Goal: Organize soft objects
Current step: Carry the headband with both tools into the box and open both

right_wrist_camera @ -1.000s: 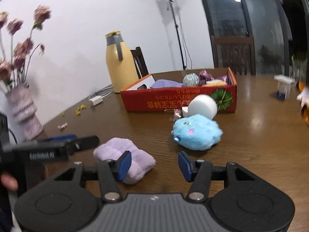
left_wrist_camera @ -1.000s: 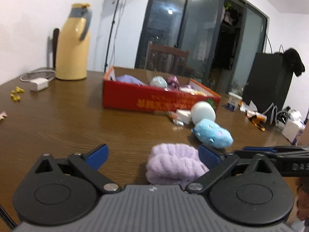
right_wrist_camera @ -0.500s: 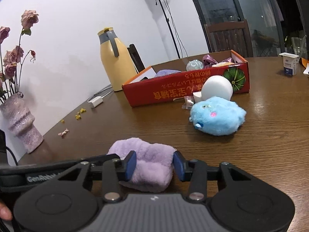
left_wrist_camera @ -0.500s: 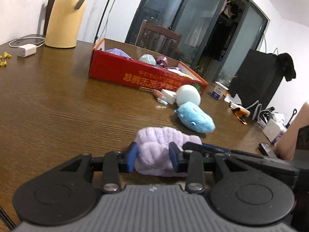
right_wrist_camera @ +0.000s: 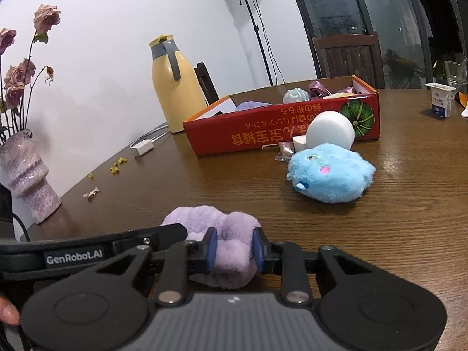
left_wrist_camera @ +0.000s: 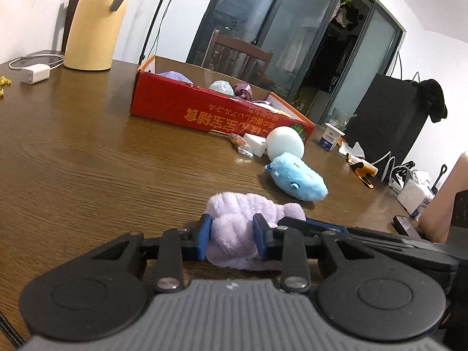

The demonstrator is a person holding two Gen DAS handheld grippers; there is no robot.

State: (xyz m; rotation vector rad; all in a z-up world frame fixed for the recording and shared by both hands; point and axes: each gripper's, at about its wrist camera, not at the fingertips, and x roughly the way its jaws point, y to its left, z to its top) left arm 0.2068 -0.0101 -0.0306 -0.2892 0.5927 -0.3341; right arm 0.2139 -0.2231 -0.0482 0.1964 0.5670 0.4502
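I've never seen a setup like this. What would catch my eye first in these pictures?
Probably the two black tongs with blue tips: the left tongs and the right tongs are both closing on one fluffy purple cloth, squeezed between their tips on the wooden table. Just beyond lies a bright blue plush toy, in front of a red box that holds more soft things.

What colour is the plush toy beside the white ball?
Light blue plush toy; clearest in the right wrist view.
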